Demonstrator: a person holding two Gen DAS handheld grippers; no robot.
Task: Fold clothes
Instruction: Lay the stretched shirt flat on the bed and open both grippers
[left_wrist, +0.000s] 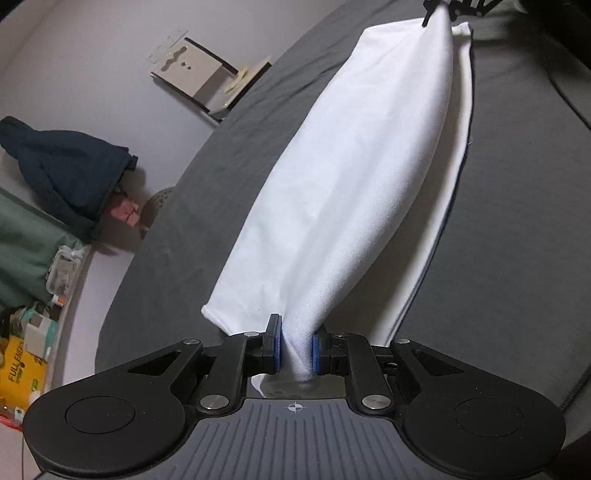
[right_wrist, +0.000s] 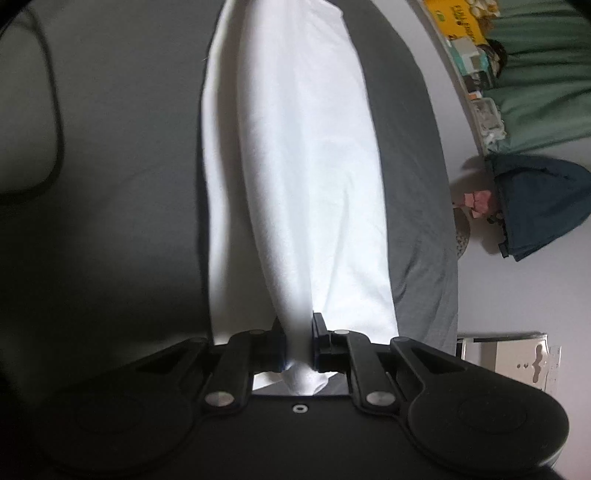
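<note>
A white garment (left_wrist: 354, 177) is stretched long and narrow between my two grippers above a dark grey bed sheet (left_wrist: 207, 206). My left gripper (left_wrist: 295, 349) is shut on one bunched end of it, blue pads pinching the cloth. My right gripper shows at the far end in the left wrist view (left_wrist: 439, 11), holding the other end. In the right wrist view the right gripper (right_wrist: 298, 345) is shut on the white garment (right_wrist: 295, 166), which runs away over the grey sheet (right_wrist: 122, 147). A lower layer hangs along one side.
A dark blue bag (left_wrist: 62, 170) and green fabric (left_wrist: 22, 240) sit by the wall past the bed edge. A yellow box (left_wrist: 18, 369) and small items line a shelf. A beige board (left_wrist: 195, 74) leans on the wall. A black cable (right_wrist: 51, 110) lies on the sheet.
</note>
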